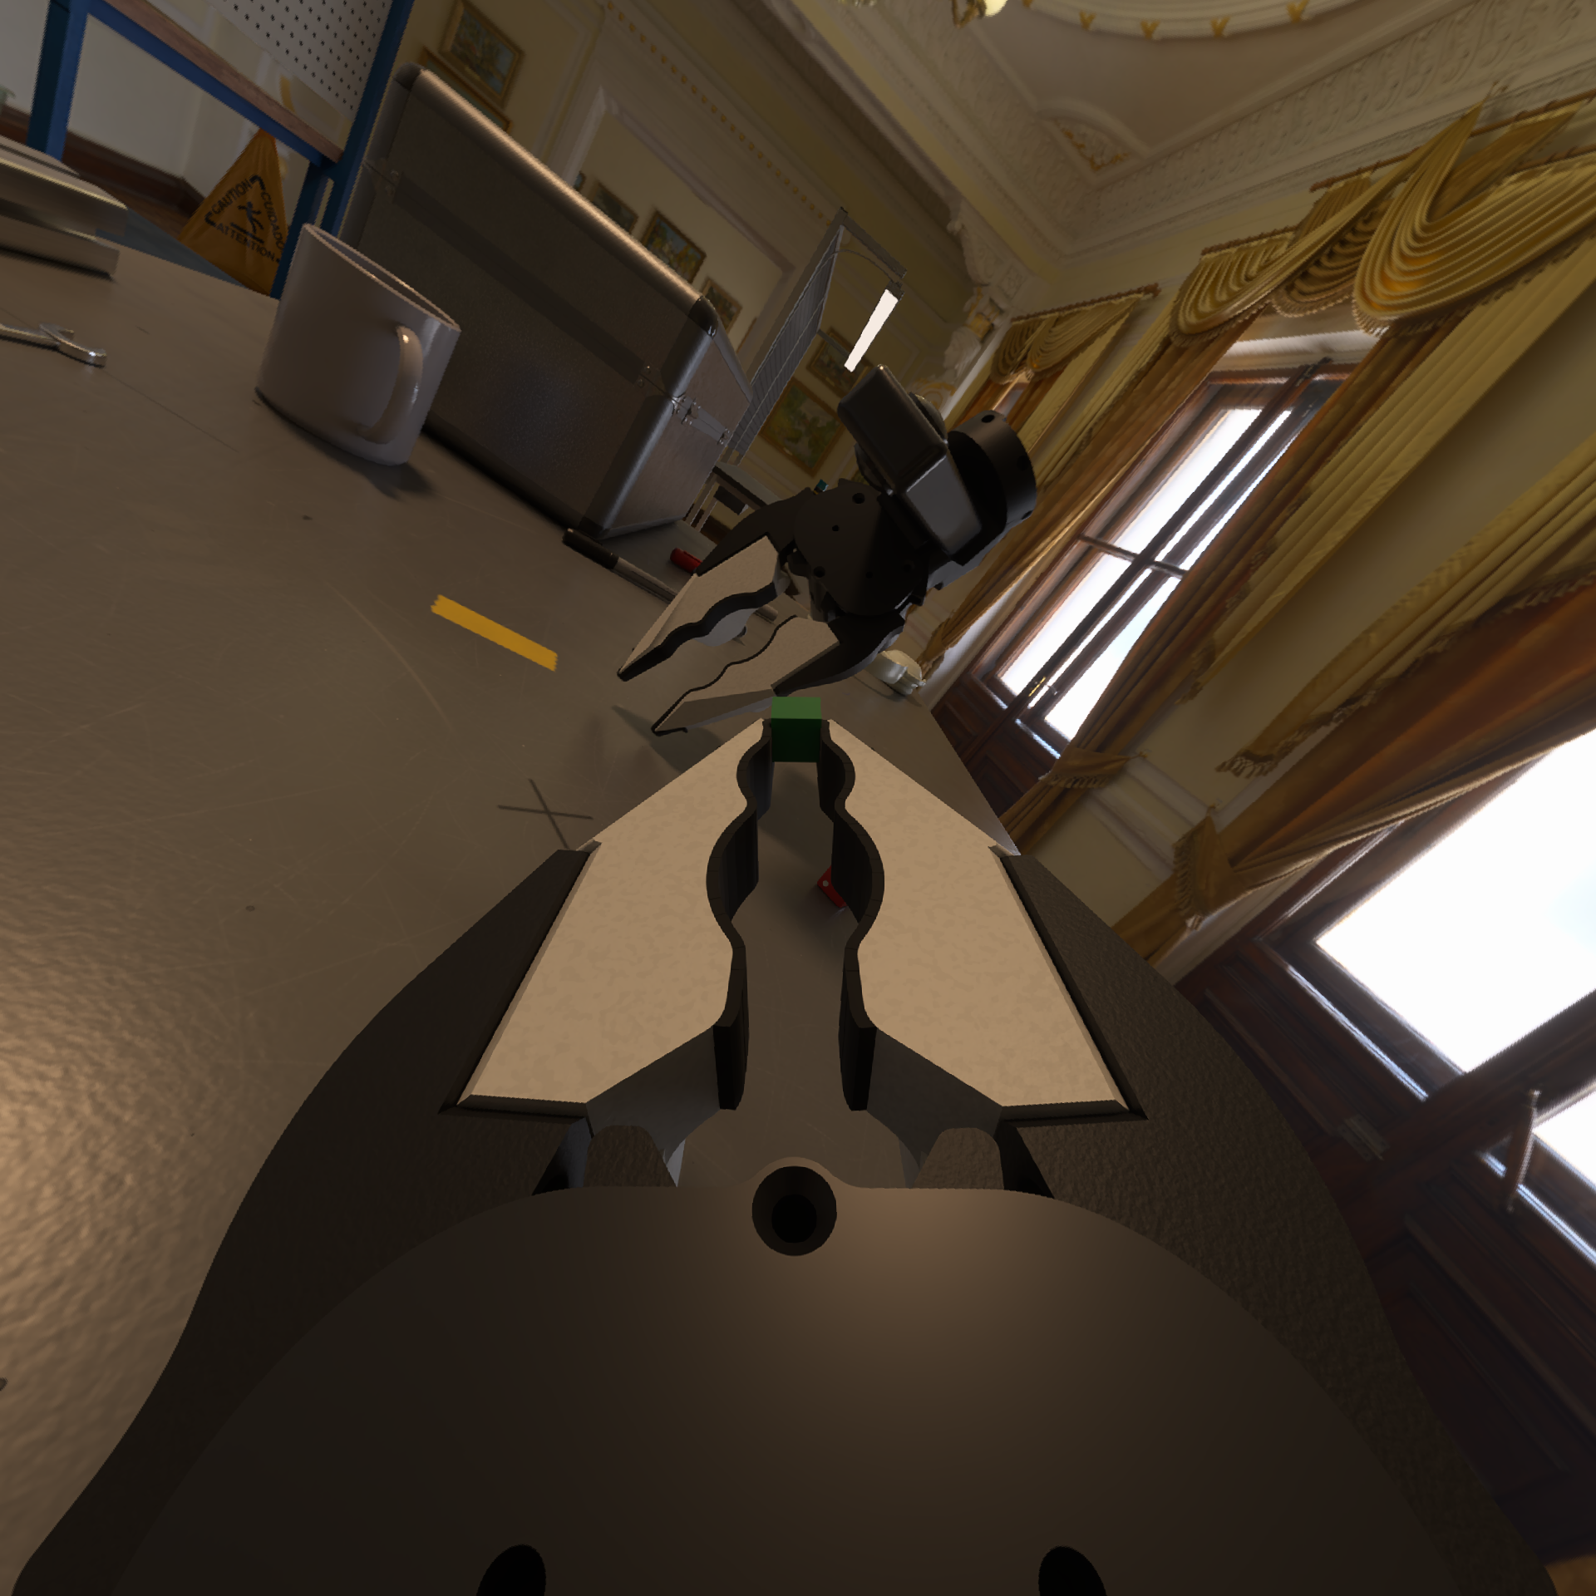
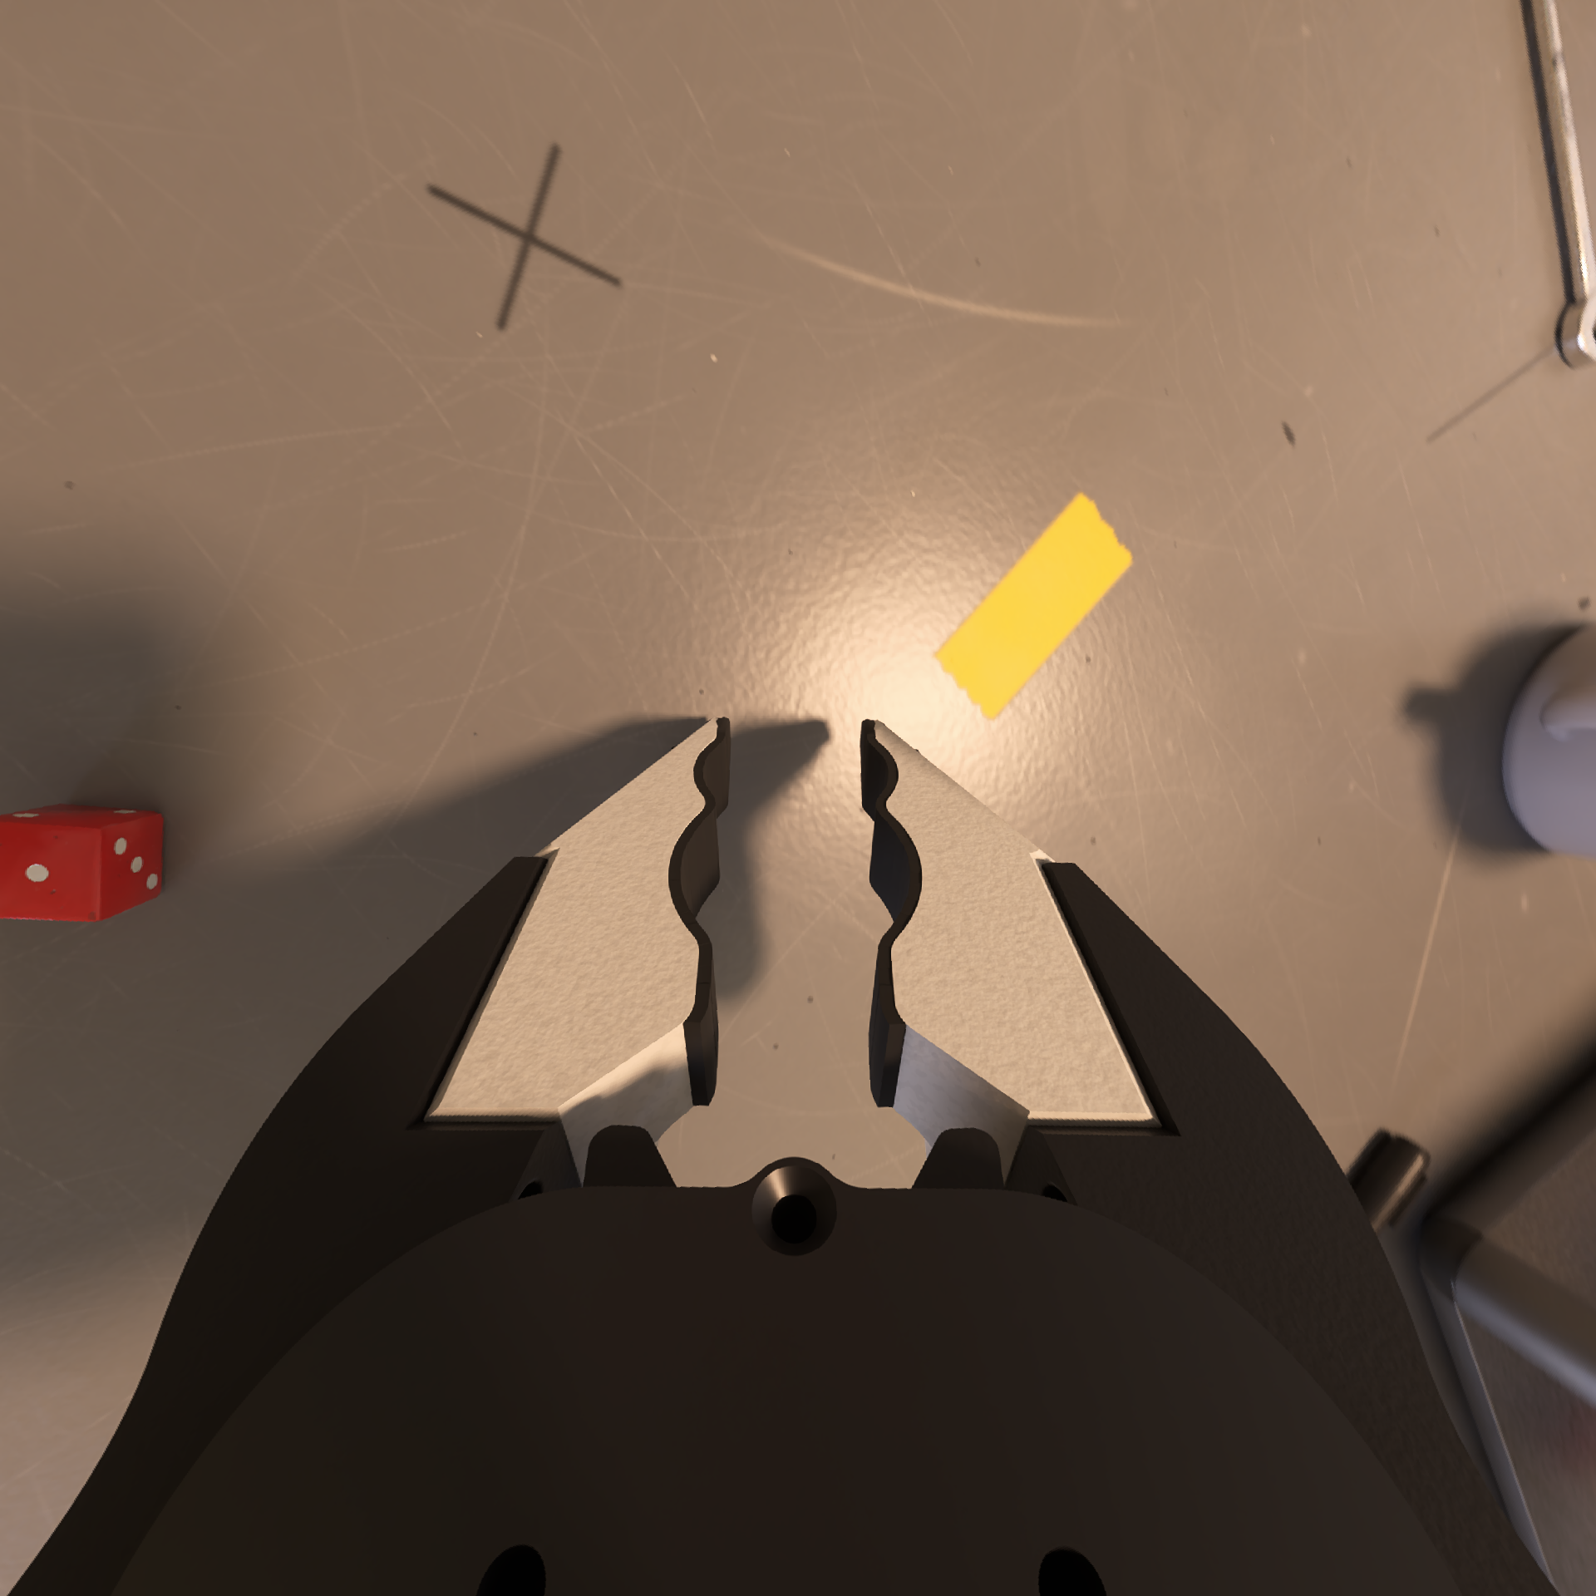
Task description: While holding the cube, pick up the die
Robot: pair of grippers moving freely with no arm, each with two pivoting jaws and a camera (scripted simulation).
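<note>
My left gripper is shut on a small green cube, held at its fingertips above the grey table. A red die with white pips lies on the table at the left edge of the right wrist view. A sliver of it also shows between my left fingers in the left wrist view. My right gripper is open and empty, pointing down at bare table to the right of the die. It also shows in the left wrist view, hovering beyond the cube.
A white mug and a metal case stand on the table. A yellow tape strip and a drawn cross mark the surface. A wrench lies at the top right. A black marker lies by the case.
</note>
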